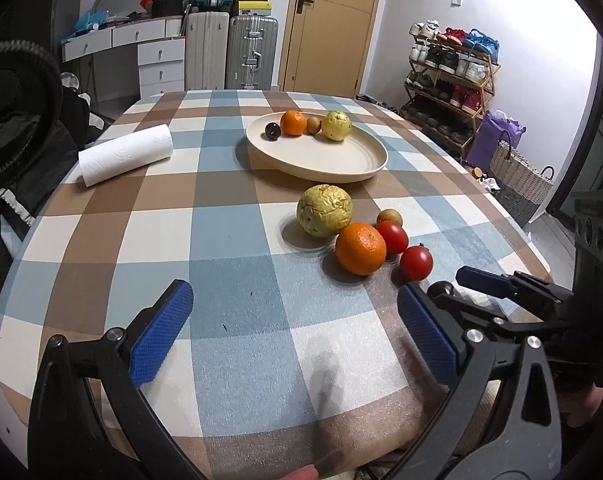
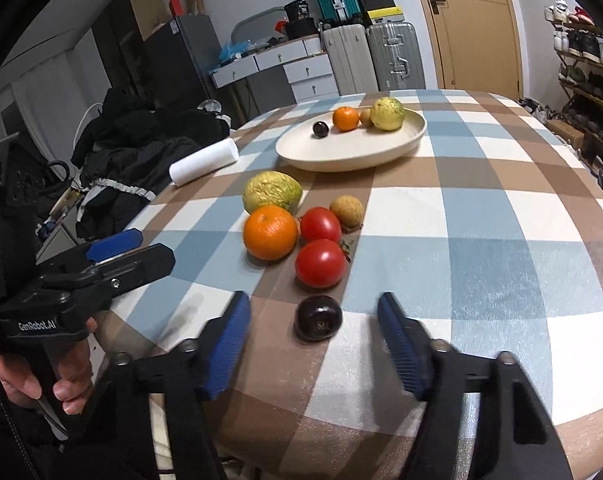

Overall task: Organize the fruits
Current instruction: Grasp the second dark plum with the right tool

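Two grippers hover low over the checked-cloth counter (image 2: 481,216), both with blue pads spread apart and empty. The right gripper (image 2: 313,320) frames a dark round plum (image 2: 318,317) on the cloth (not touching it). Beyond lie two red tomatoes (image 2: 320,263), a large orange (image 2: 270,232) and a wrinkled yellow-green fruit (image 2: 272,191). The left gripper (image 1: 295,308) faces bare cloth. Four fruits sit on the cream round plate (image 2: 341,156).

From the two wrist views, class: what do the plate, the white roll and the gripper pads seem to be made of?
Plate: matte cream, evenly coloured, possibly ceramic or melamine; the look leaves it open.
White roll: soft embossed paper, likely kitchen towel.
Pads: blue with a fine ridged texture, probably rubber or textured plastic, on black arms that look like plastic.
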A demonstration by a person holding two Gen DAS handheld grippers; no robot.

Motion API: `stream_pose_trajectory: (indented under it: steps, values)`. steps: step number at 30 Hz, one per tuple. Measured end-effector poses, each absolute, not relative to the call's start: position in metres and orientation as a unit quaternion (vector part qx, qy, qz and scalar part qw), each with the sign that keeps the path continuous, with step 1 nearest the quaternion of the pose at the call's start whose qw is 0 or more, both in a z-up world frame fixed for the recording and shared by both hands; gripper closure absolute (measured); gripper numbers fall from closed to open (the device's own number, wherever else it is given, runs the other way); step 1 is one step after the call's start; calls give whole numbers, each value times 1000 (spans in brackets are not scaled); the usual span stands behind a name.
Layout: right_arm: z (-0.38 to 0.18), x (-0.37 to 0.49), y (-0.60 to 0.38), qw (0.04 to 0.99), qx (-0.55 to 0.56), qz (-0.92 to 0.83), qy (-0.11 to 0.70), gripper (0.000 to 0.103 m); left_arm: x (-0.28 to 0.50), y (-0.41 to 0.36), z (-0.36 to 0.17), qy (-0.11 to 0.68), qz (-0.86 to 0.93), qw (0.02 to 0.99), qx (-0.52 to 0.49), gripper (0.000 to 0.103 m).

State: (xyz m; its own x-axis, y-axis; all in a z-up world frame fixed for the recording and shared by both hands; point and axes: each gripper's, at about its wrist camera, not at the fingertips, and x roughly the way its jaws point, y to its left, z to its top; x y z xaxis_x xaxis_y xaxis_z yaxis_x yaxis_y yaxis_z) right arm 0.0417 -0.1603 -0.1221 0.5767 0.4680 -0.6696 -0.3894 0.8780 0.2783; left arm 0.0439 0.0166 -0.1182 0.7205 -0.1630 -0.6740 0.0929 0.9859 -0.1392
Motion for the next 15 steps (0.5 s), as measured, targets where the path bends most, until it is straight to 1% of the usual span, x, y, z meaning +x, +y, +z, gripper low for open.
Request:
stream_pose_trajectory:
  steps: [1, 2, 4, 6, 8, 9, 15]
  values:
    - [-123, 42, -160, 887, 47, 239, 392, 56, 45, 17, -120, 371, -70, 925, -50, 1]
    - [-124, 42, -160, 888, 44, 235, 393, 57, 46, 17, -121, 372, -71, 924, -51, 1]
    - [-125, 43, -161, 888, 45, 233, 393, 66, 48, 18, -123, 377, -72, 922, -55, 1]
    - [-127, 43, -162, 887, 50, 236, 393, 72, 51, 18, -125, 382, -72, 920, -54, 1]
    - [-128, 42, -162, 887, 50, 241, 391, 74, 52, 18, -126, 383, -69, 920, -51, 1]
    - [-128, 40, -161, 886, 48, 246, 390, 77, 53, 18, -126, 383, -67, 920, -52, 1]
    - [-128, 35, -160, 890, 40, 247, 381, 78, 56, 17, -128, 388, -64, 918, -55, 1]
